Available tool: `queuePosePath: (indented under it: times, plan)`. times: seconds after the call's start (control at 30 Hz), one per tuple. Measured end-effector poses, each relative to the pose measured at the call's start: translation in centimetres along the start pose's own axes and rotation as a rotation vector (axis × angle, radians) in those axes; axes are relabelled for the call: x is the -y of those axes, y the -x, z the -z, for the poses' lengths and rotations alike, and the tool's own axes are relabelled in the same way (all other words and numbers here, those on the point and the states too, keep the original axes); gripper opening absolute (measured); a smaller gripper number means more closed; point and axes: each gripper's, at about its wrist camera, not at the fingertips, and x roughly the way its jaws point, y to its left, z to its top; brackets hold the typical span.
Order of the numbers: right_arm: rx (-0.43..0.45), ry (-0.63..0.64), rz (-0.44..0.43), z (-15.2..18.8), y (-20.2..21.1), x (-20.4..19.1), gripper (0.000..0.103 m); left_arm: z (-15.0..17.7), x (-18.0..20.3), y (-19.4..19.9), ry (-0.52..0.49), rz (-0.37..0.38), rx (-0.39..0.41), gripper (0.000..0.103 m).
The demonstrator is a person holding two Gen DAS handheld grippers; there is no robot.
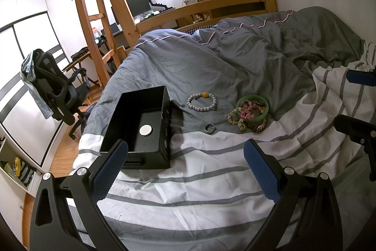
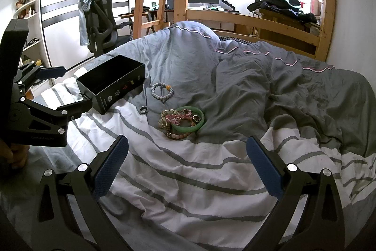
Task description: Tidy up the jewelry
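Jewelry is spread on the bed's rumpled gray and white striped duvet (image 1: pixel 211 180): a gray bead bracelet (image 1: pixel 202 101) with one amber bead, a dark metal ring (image 1: pixel 209 127) just beside it, and a tangled pile (image 1: pixel 250 113) of a smooth green bangle with pink and yellowish bead strands lying over it. The open black box (image 1: pixel 141 124), rectangular and matte, sits near the bed's left edge. Only the left wrist view looks down inside it, where there's a round silver disc (image 1: pixel 145 129); the right wrist view shows its printed side instead. Left tool (image 1: pixel 185 164) is spread wide, textured blue pads, nothing between them. Right tool (image 2: pixel 188 157) is spread and empty too.
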Motion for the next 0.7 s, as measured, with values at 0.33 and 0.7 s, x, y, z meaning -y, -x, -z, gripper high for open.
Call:
queuePosePath:
  times: [0.33,0.7]
  plan:
    - [-0.001,0.003,-0.004,0.1,-0.1,-0.1,0.099,0.3,0.3,-0.3,-0.001,0.005,0.001,0.097]
    - [-0.033,-0.033,-0.024,-0.3,-3.7,0.5,0.097,-1.4,2.4,-4.1,-0.031,0.043,0.002,0.097]
